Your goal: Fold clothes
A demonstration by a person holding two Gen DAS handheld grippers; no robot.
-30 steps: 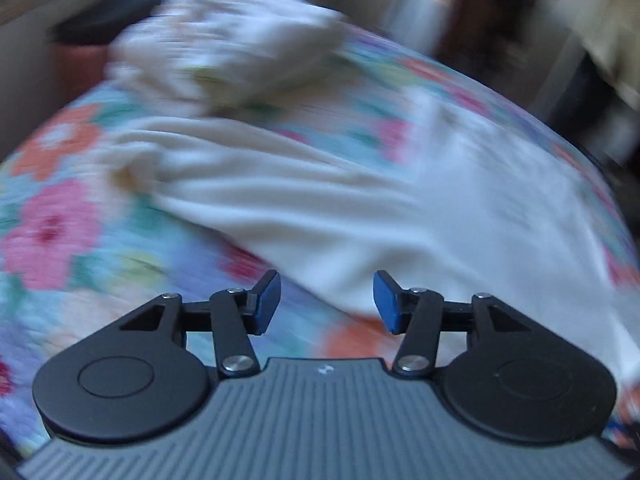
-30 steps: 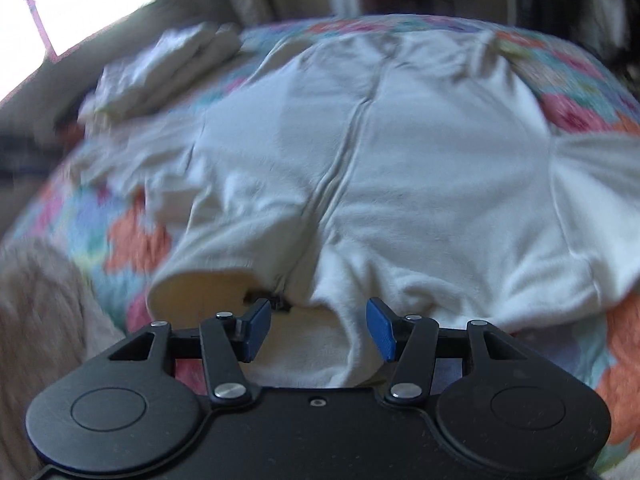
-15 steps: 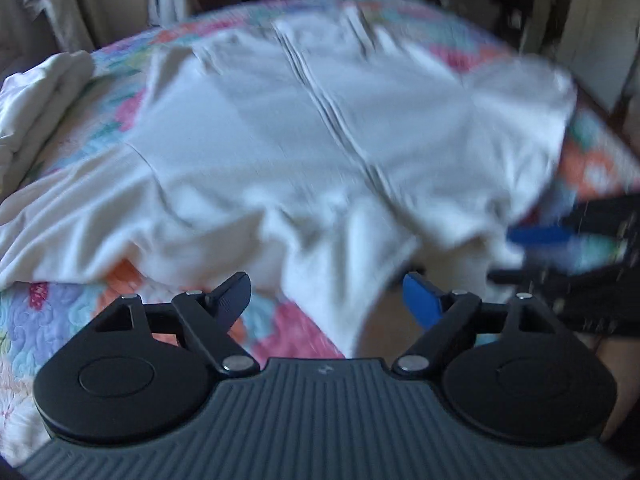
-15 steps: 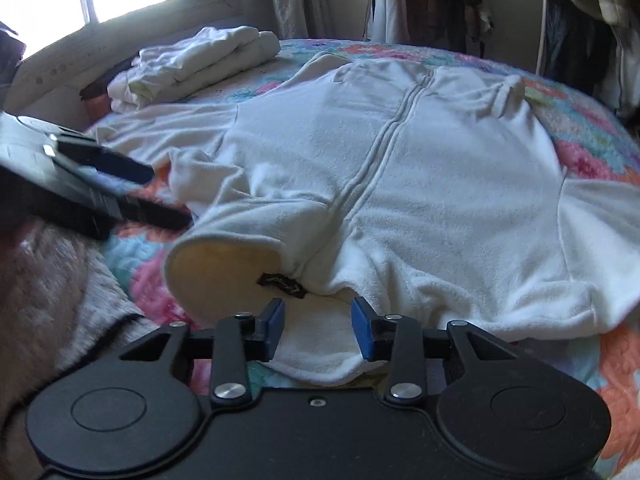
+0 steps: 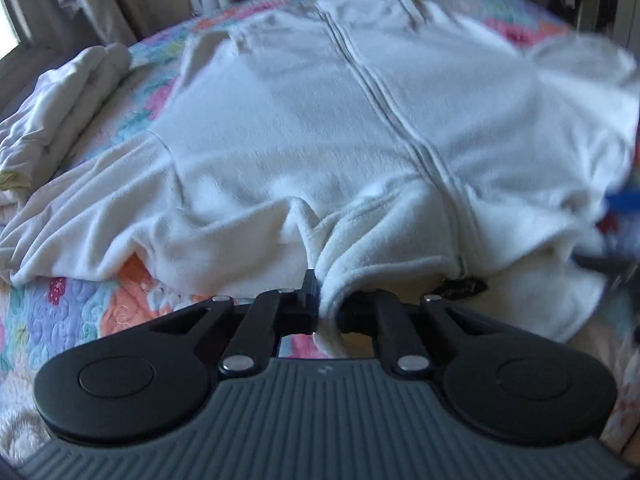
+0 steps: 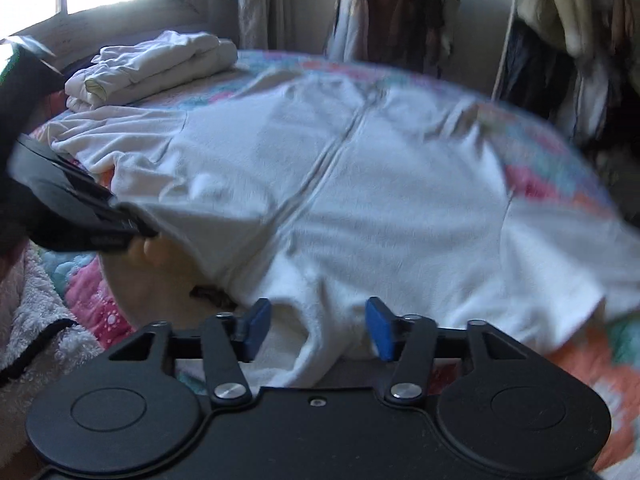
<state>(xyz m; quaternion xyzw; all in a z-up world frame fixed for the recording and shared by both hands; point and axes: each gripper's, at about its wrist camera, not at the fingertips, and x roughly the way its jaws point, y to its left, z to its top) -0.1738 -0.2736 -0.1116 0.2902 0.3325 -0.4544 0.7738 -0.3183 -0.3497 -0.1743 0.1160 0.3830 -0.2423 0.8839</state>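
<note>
A white fleece zip jacket [image 5: 320, 128] lies spread front-up on a floral quilt [image 5: 72, 312], its collar end nearest me. My left gripper [image 5: 326, 300] is shut on a bunched fold of the collar edge left of the zip. The right wrist view shows that same left gripper [image 6: 132, 228] at the left, clamped on the jacket [image 6: 360, 184]. My right gripper [image 6: 318, 322] stands over the collar edge right of the zip. Its jaws are opening, a hump of fleece lies between them, and the blue pads [image 6: 380, 326] are clear of it.
A stack of folded white clothes [image 6: 160, 64] sits at the far left of the bed under a window. Hanging garments [image 6: 560, 20] fill the back right. A fuzzy blanket [image 6: 32, 312] lies at the near left edge of the bed.
My left gripper swung from the left side of the bed to the jacket's collar and closed on it. My right gripper's jaws narrowed on the collar, then widened again.
</note>
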